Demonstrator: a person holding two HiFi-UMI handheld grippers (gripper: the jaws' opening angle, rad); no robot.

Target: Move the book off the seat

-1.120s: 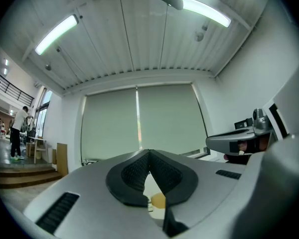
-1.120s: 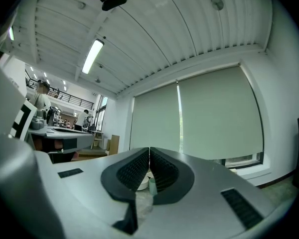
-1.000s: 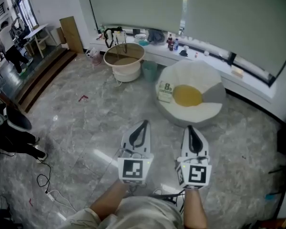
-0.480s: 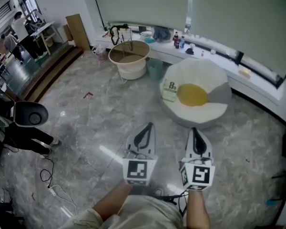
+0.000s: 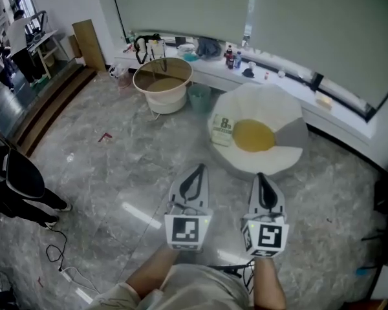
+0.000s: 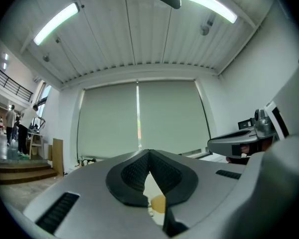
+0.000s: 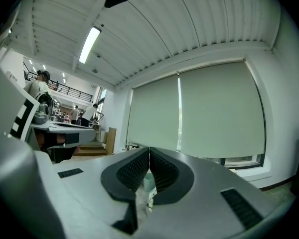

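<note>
Open floor (image 5: 116,166) runs ahead to the seat (image 5: 271,160); a round tub (image 5: 163,100) stands near its left.

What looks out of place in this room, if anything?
A book lies on the left edge of the white beanbag seat, beside its yellow centre, an odd spot for it. A small red scrap lies on the floor. Nothing looks spilled or broken.

Office lounge: beanbag seat (image 5: 266,163), roller blinds (image 5: 310,24)

Left gripper (image 5: 194,170), right gripper (image 5: 260,177): fingers (image 6: 132,172) together, empty.
</note>
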